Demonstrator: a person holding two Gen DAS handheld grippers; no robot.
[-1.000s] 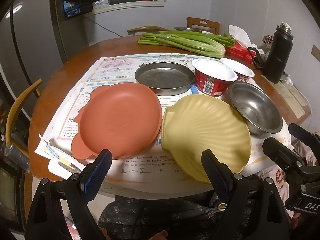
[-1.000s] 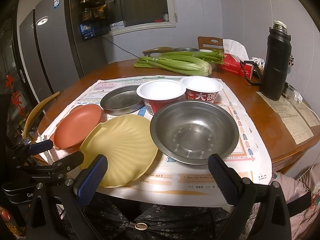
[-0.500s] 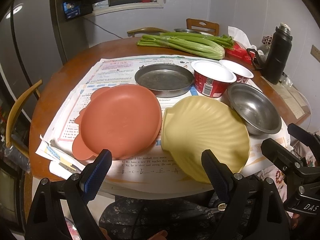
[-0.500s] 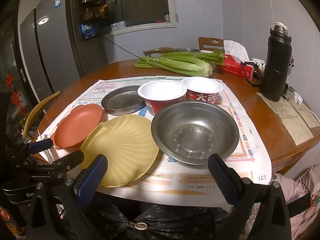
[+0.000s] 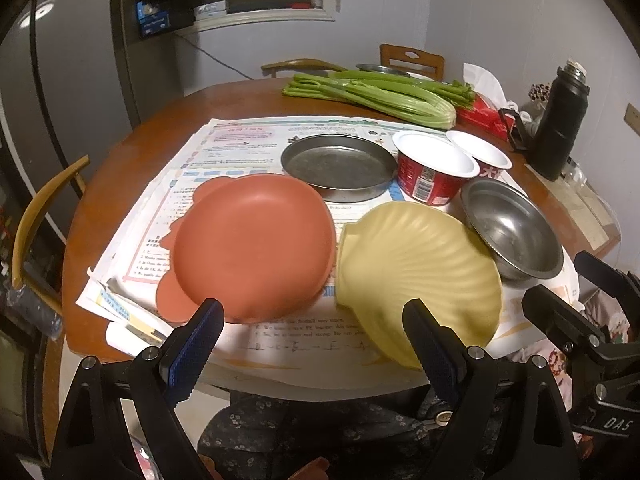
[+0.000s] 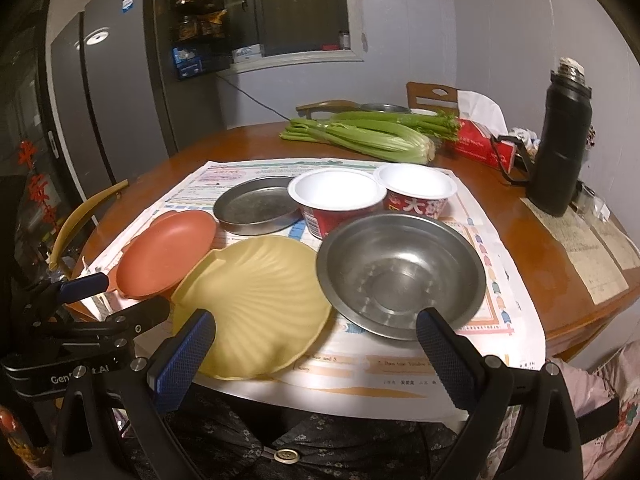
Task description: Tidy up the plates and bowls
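Both grippers spread, empty: left gripper (image 5: 312, 336) nearest red plate (image 5: 252, 244), straight ahead; right gripper (image 6: 316, 340) faces steel bowl (image 6: 400, 272).

Both grippers closer to the table edge.

The left gripper (image 5: 314, 342) has advanced slightly: the terracotta plate (image 5: 252, 246) and yellow shell-shaped plate (image 5: 416, 276) sit lower between its fingers. The right gripper (image 6: 316, 344) has edged toward the steel bowl (image 6: 400, 272).
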